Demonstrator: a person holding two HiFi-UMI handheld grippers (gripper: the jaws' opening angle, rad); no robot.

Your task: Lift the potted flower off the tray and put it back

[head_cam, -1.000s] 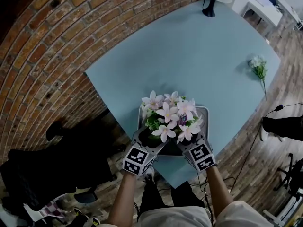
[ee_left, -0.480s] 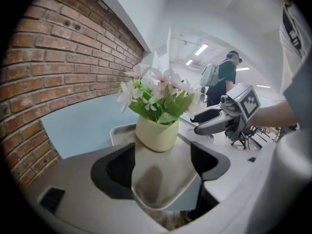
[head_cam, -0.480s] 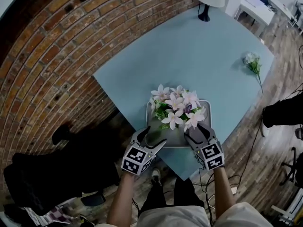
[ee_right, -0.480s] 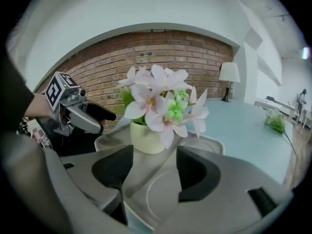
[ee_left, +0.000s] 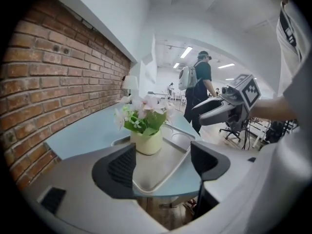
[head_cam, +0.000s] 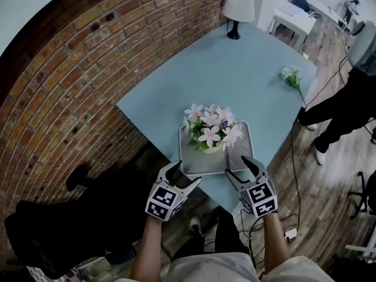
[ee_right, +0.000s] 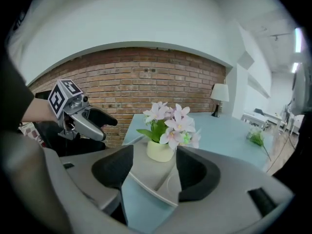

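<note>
The potted flower point(head_cam: 210, 130), pink-white blooms in a cream pot, stands upright on the grey tray point(head_cam: 194, 162) near the table's front corner. It also shows in the left gripper view as the flower pot point(ee_left: 147, 141) on the tray point(ee_left: 161, 165), and in the right gripper view as the pot point(ee_right: 160, 150). My left gripper point(head_cam: 180, 177) is open and empty, off the table's front edge, left of the tray. My right gripper point(head_cam: 242, 168) is open and empty at the tray's front right corner. Neither touches the pot.
The light blue table point(head_cam: 247, 81) abuts a brick wall point(head_cam: 70, 81). A loose flower sprig point(head_cam: 291, 76) lies at the table's right edge, a lamp point(head_cam: 237, 10) at the far corner. A person point(head_cam: 346, 98) stands right of the table. Cables lie on the wood floor.
Both grippers have let go of the pot and drawn back toward me, off the tray. The potted flower now stands alone on the tray. A person has come into view at right.
</note>
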